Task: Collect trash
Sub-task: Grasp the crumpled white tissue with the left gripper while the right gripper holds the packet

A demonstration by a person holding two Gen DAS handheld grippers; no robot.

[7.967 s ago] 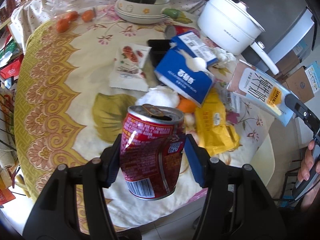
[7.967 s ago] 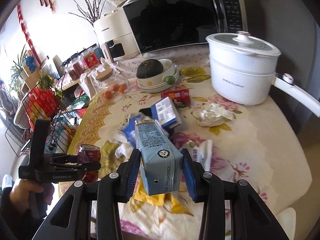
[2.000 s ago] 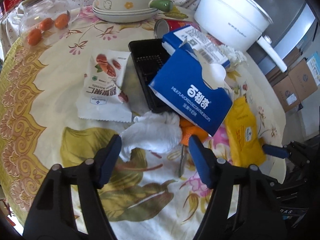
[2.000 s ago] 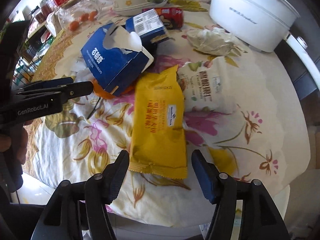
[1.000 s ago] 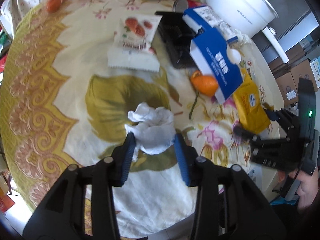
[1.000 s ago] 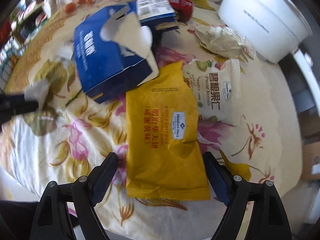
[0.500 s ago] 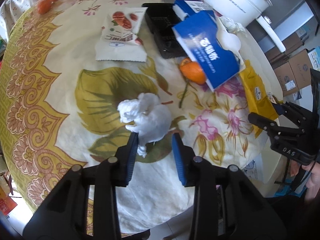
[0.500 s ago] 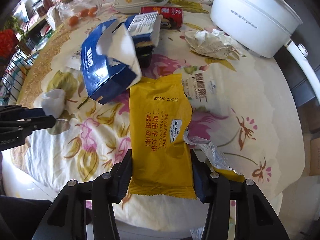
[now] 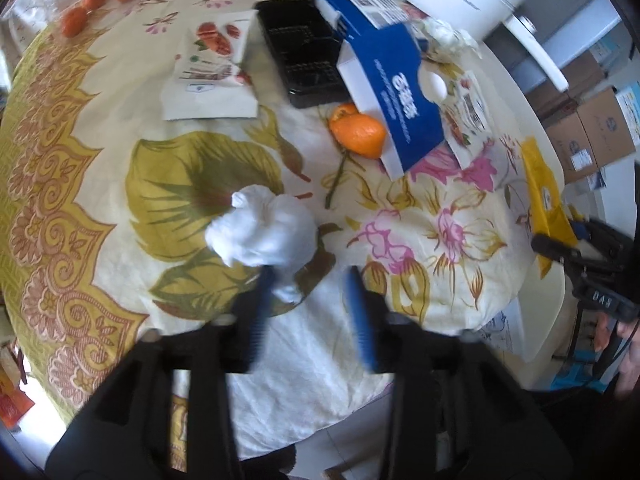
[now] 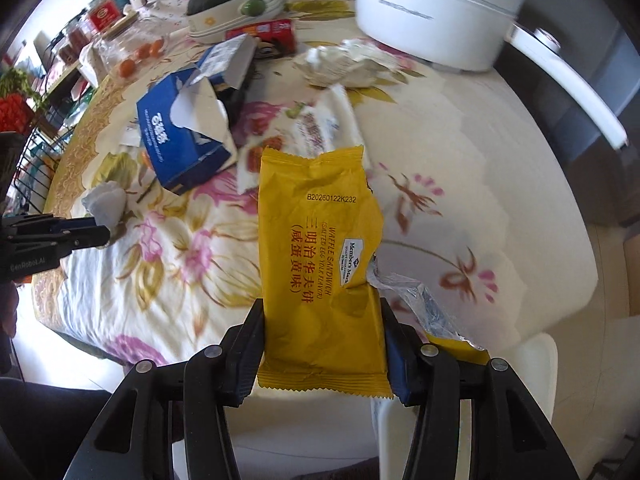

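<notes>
My left gripper is shut on a crumpled white tissue and holds it above the flowered tablecloth; the tissue also shows in the right wrist view at the left gripper's tips. My right gripper is shut on a yellow waffle sandwich wrapper and holds it lifted over the table's near edge; the wrapper also shows in the left wrist view. Other trash lies on the table: a torn blue carton, orange peel, a snack packet, a black tray.
A white electric pot stands at the back right. A crumpled paper ball, a red can, a bowl with a squash and a jar of small oranges sit further back. Cardboard boxes stand beyond the table.
My left gripper has carried the tissue towards the near table edge. My right gripper has closed on the yellow wrapper and lifted it off the table towards the edge.
</notes>
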